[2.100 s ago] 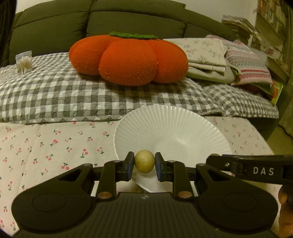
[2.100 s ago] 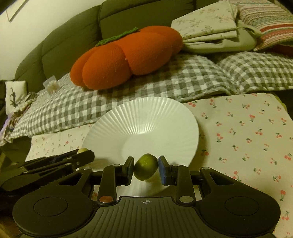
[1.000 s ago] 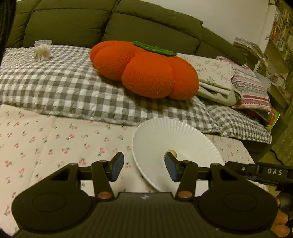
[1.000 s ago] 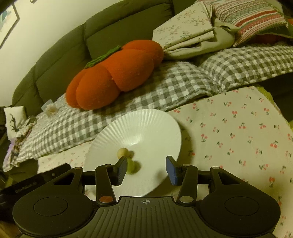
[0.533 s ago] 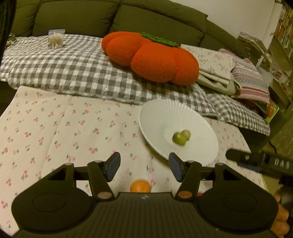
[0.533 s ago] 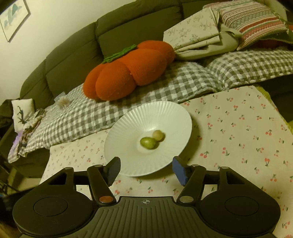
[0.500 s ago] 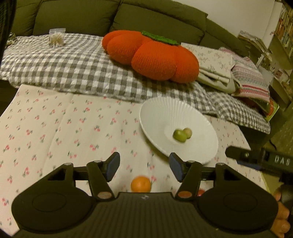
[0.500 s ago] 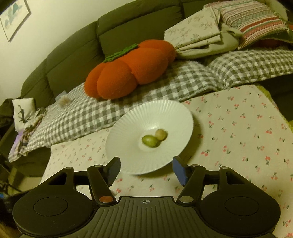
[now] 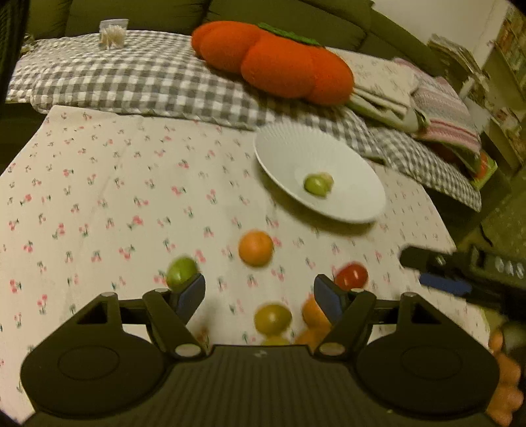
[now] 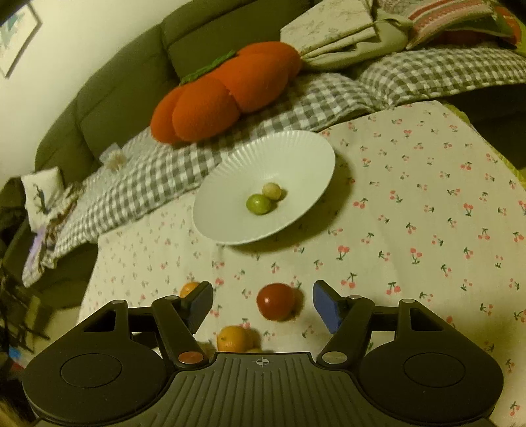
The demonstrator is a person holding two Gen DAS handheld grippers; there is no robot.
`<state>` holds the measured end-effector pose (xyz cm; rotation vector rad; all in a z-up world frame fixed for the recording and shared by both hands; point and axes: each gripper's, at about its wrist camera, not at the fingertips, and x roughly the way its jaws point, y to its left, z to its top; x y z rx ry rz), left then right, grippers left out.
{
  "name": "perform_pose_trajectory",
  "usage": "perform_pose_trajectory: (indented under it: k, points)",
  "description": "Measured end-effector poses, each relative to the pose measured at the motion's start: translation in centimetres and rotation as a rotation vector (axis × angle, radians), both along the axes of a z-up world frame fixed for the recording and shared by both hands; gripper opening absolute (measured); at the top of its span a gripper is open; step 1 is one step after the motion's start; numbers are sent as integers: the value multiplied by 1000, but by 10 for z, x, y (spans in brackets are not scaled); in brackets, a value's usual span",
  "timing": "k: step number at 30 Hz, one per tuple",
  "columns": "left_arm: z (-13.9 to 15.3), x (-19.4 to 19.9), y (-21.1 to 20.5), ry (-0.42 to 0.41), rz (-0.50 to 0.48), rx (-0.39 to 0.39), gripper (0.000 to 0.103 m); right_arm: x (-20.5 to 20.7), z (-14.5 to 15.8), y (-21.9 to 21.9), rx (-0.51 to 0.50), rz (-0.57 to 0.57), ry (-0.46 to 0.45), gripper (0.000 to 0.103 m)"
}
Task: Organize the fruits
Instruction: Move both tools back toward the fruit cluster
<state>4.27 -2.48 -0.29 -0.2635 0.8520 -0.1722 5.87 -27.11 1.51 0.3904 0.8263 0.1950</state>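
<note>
A white ribbed plate (image 9: 358, 203) (image 10: 296, 154) on the cherry-print cloth holds a green fruit (image 9: 315, 185) (image 10: 258, 204) and a small tan fruit (image 10: 271, 191). Loose on the cloth lie an orange (image 9: 255, 248), a green fruit (image 9: 180, 272), a yellow-green fruit (image 9: 273, 318), a red fruit (image 9: 351, 276) (image 10: 275, 301) and another orange (image 10: 232, 338). My left gripper (image 9: 259, 295) is open, above the yellow-green fruit. My right gripper (image 10: 259, 307) is open, with the red fruit between its fingers but untouched. The right gripper's tip (image 9: 443, 272) shows in the left wrist view.
A big orange pumpkin cushion (image 9: 273, 62) (image 10: 227, 92) lies on a grey checked blanket (image 9: 131, 78) over the dark sofa behind the table. Folded linens (image 10: 335, 29) are stacked to the right. The table's right edge (image 9: 440, 216) drops to the floor.
Both grippers let go of their fruits onto the plate, opened, and drew back toward the near side of the table. Several loose fruits have come into view.
</note>
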Motion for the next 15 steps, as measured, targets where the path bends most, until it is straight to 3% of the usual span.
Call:
perform_pose_trajectory:
  k: [6,9,15]
  points:
    - [-5,-33,-22,-45,-104,52,69,-8,1,9,-23,66,3,68]
    - [-9,-46,-37,-96,-194,92,57,-9,0,14,-57,81,-1,68]
    - [-23,-55,-61,-170,-296,194,49,-6,-7,10,-67,67,14,68]
